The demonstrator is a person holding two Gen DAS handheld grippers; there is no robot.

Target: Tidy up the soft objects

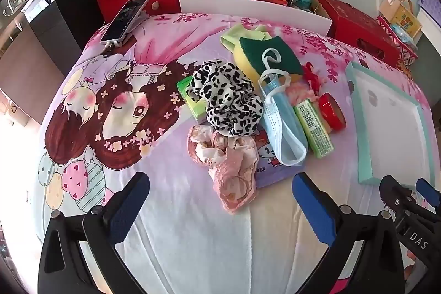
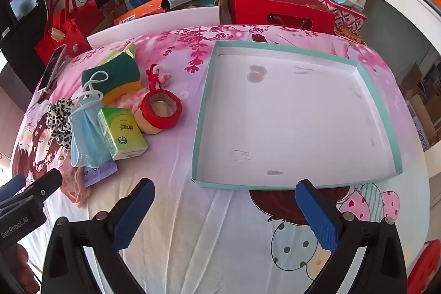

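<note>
Blue-padded, the left gripper [image 1: 220, 200] stood wide open and empty at the frame's bottom, the pink cloth [image 1: 228, 170] just beyond, likely its first pick. The right gripper [image 2: 224, 208] gaped equally, empty, before the bare tray [image 2: 380, 106] at centre right, presumably the soft things' destination.

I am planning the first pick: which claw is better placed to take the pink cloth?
Left. The open left claw faces the pink cloth directly; the right claw faces the tray.

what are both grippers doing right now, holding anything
left gripper: open, holding nothing
right gripper: open, holding nothing
</note>
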